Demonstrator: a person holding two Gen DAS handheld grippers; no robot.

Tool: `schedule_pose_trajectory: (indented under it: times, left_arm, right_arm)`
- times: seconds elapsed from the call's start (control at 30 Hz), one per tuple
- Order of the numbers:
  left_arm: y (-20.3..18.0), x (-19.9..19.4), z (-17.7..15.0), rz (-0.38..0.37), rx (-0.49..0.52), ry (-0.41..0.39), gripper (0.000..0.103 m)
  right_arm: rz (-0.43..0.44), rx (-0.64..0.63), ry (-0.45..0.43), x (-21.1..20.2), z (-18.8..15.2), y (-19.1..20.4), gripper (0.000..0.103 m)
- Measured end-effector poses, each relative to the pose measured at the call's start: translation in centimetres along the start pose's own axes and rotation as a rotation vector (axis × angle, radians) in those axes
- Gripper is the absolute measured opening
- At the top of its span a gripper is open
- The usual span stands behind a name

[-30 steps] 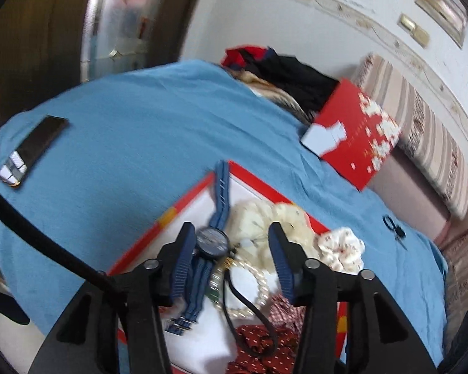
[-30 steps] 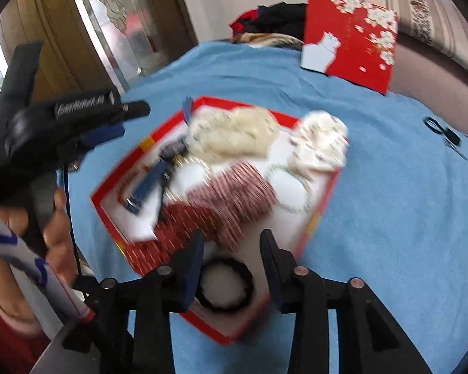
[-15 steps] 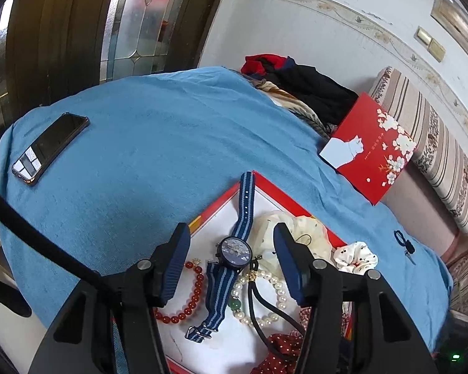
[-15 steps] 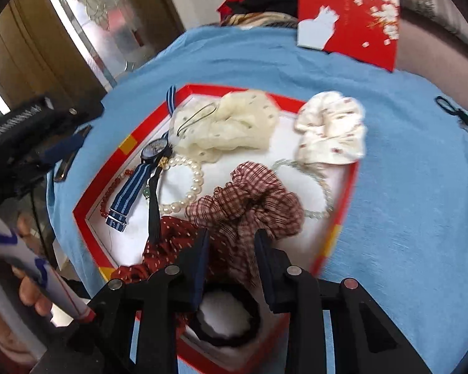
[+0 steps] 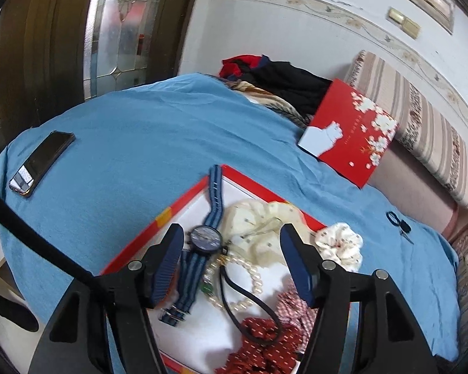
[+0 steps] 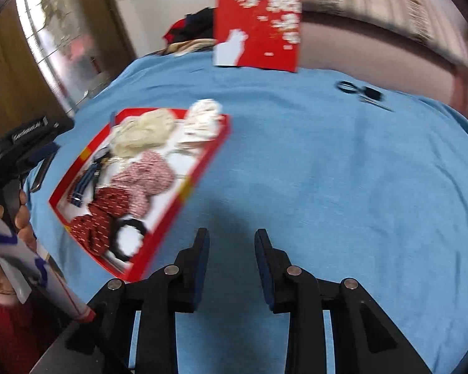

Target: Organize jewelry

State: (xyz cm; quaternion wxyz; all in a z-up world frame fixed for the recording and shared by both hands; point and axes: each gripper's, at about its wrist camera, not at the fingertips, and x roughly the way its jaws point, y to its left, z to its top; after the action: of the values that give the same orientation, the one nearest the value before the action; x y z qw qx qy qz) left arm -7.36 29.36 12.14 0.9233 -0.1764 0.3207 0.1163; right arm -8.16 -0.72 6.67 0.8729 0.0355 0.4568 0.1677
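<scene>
The red-rimmed tray point(image 5: 184, 201) lies on the blue bedspread point(image 5: 140, 143), crowded with jewelry and hair ties. The left claw point(image 5: 231, 265) hangs just over its near end with its jaws opening, nothing pressed between them; the wristwatch point(image 5: 205, 238) with its blue striped strap lies below the gap, close to the left pad. A pearl bracelet point(image 5: 249, 277) curls just beside the watch, with a black cord point(image 5: 234, 299) across it and a cream scrunchie point(image 5: 259, 227) behind.

The watch looks like the firmest piece here: a rigid round case on a limp fabric strap. Gripping across the case seems the safer hold, since the strap would likely sag and swing. The pearls would probably roll and slip, and the cord may drag along.

The right claw point(image 6: 232, 260) stands apart and empty over bare bedspread, well clear of the tray's right edge.
</scene>
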Motion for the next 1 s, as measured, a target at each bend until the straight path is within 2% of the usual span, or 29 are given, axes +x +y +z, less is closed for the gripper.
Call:
schedule_pose_trajectory:
  times: [0.1, 0.2, 0.33, 0.43, 0.57, 0.63, 0.73, 0.83, 1.0]
  left_arm:
    - [-1.6, -1.1, -1.0, -0.001, 0.047, -0.024, 0.064]
    - [-3.4, -2.3, -2.4, 0.02, 0.107, -0.041, 0.071]
    - [-5.6, -4.2, -4.3, 0.001, 0.167, -0.019, 0.072]
    - [-7.2, -5.8, -5.7, -0.011, 0.216, -0.019, 0.078]
    - [-8.6, -7.5, -7.1, -0.034, 0.224, -0.003, 0.079]
    - [-9.1, -8.4, -7.7, -0.014, 0.225, -0.016, 0.084]
    - [-9.8, -10.5, -8.7, 0.032, 0.231, -0.09, 0.094]
    - [-10.7, -11.8, -9.3, 0.087, 0.26, -0.126, 0.096]
    - [-11.5, -13.0, -9.9, 0.088, 0.281, -0.129, 0.096]
  right_arm:
    - [-0.041, 0.027, -0.005, -1.5, -0.9, -2.2, 0.033]
    - [-0.061, 0.056, -0.024, -2.9, -1.7, -3.6, 0.034]
    - [-0.058, 0.111, -0.059, -4.8, -2.6, -5.4, 0.038]
    - [-0.055, 0.13, -0.075, -5.3, -3.1, -5.9, 0.04]
    - [-0.053, 0.141, -0.08, -5.6, -3.5, -6.4, 0.04]
    - [-0.05, 0.148, -0.093, -6.0, -3.6, -6.6, 0.04]
    - [-0.051, 0.153, -0.104, -6.3, -4.2, -6.9, 0.041]
    - [-0.053, 0.153, -0.095, -6.2, -4.7, -6.9, 0.041]
    - [-0.045, 0.166, -0.092, -6.1, -5.1, -7.0, 0.041]
